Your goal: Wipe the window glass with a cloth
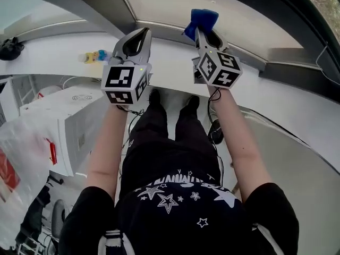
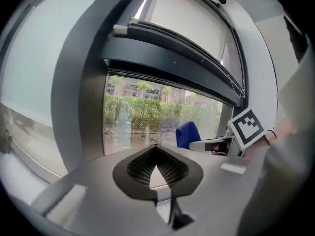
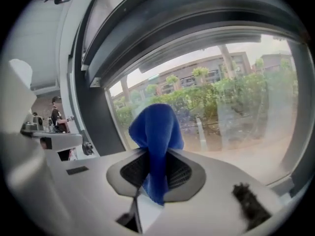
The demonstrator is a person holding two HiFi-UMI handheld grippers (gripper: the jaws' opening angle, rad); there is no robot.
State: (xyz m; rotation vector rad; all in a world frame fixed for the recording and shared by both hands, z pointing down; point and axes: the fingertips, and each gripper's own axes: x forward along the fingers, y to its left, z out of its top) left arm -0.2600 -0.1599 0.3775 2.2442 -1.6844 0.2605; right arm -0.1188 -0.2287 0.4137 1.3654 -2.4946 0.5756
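Note:
A blue cloth point(image 3: 156, 132) sticks up from my right gripper point(image 3: 153, 173), whose jaws are shut on it. In the head view the same cloth point(image 1: 203, 21) is held up close to the window glass point(image 1: 223, 9), and whether it touches the pane cannot be told. The glass point(image 3: 231, 102) fills the right gripper view, with trees and buildings beyond it. My left gripper point(image 1: 139, 39) is raised beside the right one, shut and holding nothing. From the left gripper view point(image 2: 156, 167) the blue cloth point(image 2: 187, 134) and the right gripper's marker cube point(image 2: 247, 127) show to the right, before the window glass point(image 2: 142, 117).
A dark window frame point(image 1: 106, 9) and a white sill point(image 1: 64, 49) run below the glass. Small colourful items point(image 1: 95, 56) lie on the sill at left. A white appliance point(image 1: 69, 126) and a plastic bag point(image 1: 21, 158) stand at lower left. The person's legs and cables are below.

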